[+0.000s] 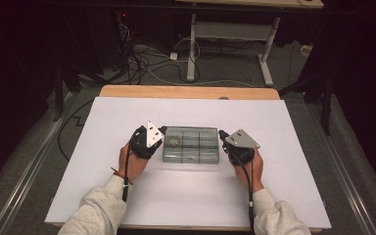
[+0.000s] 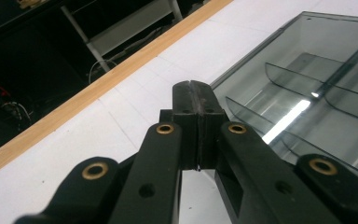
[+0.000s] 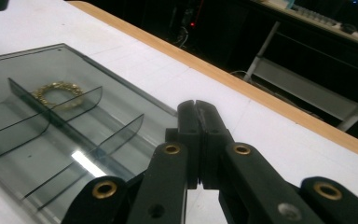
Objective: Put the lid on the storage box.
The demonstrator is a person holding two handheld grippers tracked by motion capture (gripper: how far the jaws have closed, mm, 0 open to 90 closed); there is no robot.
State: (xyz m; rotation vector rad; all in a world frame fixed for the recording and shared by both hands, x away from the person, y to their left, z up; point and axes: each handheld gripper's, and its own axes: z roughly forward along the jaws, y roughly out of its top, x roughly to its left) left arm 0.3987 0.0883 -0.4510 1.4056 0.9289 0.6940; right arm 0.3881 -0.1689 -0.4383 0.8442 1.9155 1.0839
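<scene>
Clear divided box [image 1: 191,145] sat mid-worktop [image 1: 103,186], gold bracelet [image 1: 172,140] in its far-left compartment. Left claw [image 1: 162,131] and right claw [image 1: 221,134] flanked box ends, both pressed together, empty; probably staged to steady or shift it.

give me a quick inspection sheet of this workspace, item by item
surface: white sheet over a wooden table, flat and clean
job's things: clear compartment box lies mid-table between the grippers; a gold bracelet sits in one far corner compartment, on the left gripper's side; the other compartments look empty
clutter: nothing seen on the sheet
grippers: left gripper at the box's left end, jaws pressed together, holding nothing; right gripper at the right end, jaws together too, holding nothing
cables: a black cable trails from each gripper along the forearm; loose floor wires lie beyond the table
surroundings: dark room, another desk frame behind
</scene>
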